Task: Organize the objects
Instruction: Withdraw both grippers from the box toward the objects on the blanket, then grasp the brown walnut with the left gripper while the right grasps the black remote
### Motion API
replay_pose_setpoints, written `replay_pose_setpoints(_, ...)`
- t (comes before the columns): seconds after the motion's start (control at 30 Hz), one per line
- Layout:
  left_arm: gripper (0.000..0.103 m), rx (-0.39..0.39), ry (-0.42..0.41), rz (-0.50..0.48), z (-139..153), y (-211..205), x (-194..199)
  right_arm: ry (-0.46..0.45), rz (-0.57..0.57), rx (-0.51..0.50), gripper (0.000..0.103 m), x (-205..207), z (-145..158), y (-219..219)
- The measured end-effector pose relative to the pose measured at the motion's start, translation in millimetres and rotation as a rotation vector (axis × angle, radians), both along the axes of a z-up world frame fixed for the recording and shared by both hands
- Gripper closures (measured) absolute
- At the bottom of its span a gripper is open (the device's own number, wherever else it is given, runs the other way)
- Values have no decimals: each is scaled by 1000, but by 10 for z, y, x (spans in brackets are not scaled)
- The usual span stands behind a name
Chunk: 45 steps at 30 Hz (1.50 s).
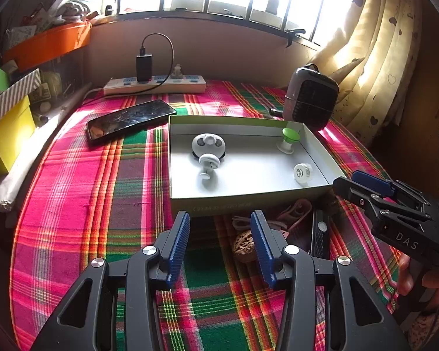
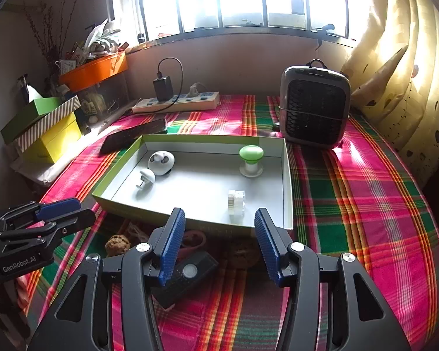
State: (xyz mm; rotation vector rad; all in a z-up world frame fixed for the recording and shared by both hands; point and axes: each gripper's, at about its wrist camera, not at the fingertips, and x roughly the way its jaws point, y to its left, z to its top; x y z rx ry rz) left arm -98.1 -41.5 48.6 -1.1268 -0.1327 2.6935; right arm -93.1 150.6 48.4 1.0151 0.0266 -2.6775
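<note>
Both the left hand-held gripper and right hand-held gripper hover with jaws apart, empty, the tray just ahead of them.

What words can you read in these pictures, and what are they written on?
"DAS": on the right gripper, white letters on its black side, seen from the left wrist.
"GenRobot.AI": on the left gripper, on its black body, seen from the right wrist.
Green box: faint print on its front wall, too blurred to read.
Yellow box: dark print, too small to read.
</note>
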Motion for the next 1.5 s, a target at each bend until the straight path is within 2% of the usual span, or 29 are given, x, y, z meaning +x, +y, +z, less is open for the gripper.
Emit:
replay_pose_setpoints(0.27, 61, 5, -43, -1, -181, -62, 125, -54, 0, -19, 52, 121, -152, -35)
replay_pose_setpoints(0.63, 60, 22, -49, 13, -217, -175, 165, -139, -1, -53, 52, 124, -312, -185)
replay_pose_setpoints(0.8, 60, 27, -57, 7, -242, -183, 155, -162, -45, -8, 51, 84, -370, -222)
replay_pose_setpoints(1.0, 60, 35, -64, 0, -263, -179, 129, -170, -51, 23, 48, 83, -384, -249)
replay_pose_setpoints(1.37, 60, 43, -74, -36, -274, -106, 83, -170, -63, 104, 48, 156, -371, -140)
replay_pose_setpoints(1.5, 60, 55, -85, -51, -285, -79, 50, -184, -64, 100, 48, 169, -406, -80)
